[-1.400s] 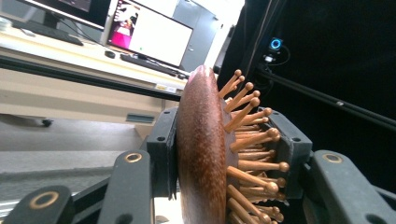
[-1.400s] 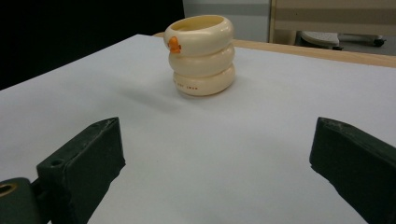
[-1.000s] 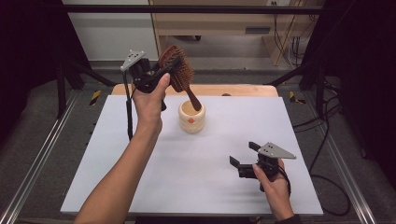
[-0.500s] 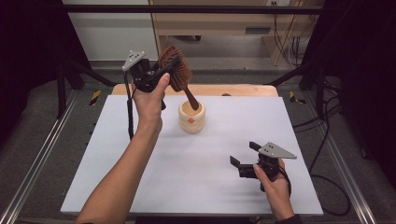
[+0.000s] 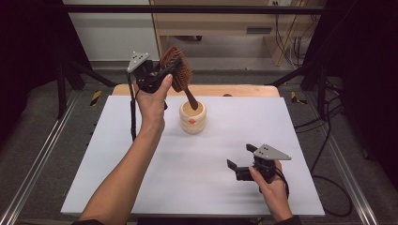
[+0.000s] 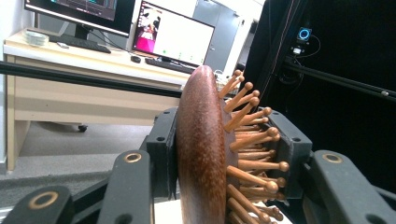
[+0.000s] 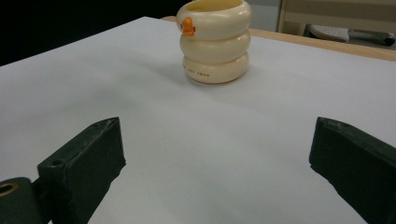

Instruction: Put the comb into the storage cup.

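A brown wooden hairbrush [image 5: 182, 75] with peg bristles is held up over the far middle of the table. My left gripper [image 5: 169, 71] is shut on its head, and in the left gripper view the pads [image 6: 163, 140] press the brush [image 6: 201, 154] on its smooth back and its bristle side. The handle [image 5: 191, 99] slants down, and its end reaches the mouth of a cream ringed cup [image 5: 193, 119] with an orange mark. My right gripper [image 5: 239, 157] rests low at the near right, open with nothing between its jaws, and faces the cup [image 7: 215, 42].
The white table top [image 5: 141, 187] has a wooden strip [image 5: 244, 90] along its far edge. Metal rails [image 5: 37, 164] run down both sides and cables [image 5: 328, 154] lie at the right. A desk with monitors [image 6: 173, 35] stands beyond the table.
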`<state>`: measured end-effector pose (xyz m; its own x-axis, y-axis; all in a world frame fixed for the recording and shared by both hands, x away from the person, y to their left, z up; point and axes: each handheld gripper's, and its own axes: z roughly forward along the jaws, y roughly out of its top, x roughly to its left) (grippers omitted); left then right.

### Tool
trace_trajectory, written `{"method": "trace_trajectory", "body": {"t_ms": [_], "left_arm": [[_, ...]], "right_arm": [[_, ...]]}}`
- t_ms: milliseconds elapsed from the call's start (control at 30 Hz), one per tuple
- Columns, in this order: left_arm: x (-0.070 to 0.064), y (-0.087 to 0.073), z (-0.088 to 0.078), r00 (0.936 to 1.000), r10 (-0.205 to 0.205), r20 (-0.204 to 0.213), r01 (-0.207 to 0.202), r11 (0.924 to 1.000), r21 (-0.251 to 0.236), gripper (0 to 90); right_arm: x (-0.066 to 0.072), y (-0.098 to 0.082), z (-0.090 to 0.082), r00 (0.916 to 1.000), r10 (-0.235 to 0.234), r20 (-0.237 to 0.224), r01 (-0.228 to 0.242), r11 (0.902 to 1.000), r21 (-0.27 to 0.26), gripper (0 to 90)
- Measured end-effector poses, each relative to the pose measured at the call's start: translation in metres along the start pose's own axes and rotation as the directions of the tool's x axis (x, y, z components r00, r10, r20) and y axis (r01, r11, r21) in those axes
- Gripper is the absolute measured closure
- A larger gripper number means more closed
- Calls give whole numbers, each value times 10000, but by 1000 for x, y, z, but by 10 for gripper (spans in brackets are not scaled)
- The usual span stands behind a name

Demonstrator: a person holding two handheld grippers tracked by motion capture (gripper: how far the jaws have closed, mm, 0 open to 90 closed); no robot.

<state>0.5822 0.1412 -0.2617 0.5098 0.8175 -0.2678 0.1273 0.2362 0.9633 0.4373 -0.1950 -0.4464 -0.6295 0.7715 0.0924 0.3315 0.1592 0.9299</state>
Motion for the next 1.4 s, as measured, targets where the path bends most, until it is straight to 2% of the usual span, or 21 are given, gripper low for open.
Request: {"method": "trace_trajectory", "body": {"t_ms": [133, 367, 700, 1400], "left_arm": [[0, -1, 3, 10000, -1, -53, 0, 10000, -17, 515], [-2, -4, 8, 9998, 190, -69, -190, 9998, 19, 514], [2, -10, 14, 9994, 329, -62, -328, 9994, 147, 514], [7, -15, 15, 9991, 379, -196, -375, 9991, 195, 513]], "right_arm": [[3, 0, 3, 9996, -268, -73, 269, 9995, 147, 39], [4, 0, 3, 9996, -270, -110, 271, 9996, 122, 39], [3, -1, 3, 9996, -263, -118, 265, 9996, 127, 41], [4, 0, 3, 9994, -303, -187, 305, 9994, 148, 42]]}}
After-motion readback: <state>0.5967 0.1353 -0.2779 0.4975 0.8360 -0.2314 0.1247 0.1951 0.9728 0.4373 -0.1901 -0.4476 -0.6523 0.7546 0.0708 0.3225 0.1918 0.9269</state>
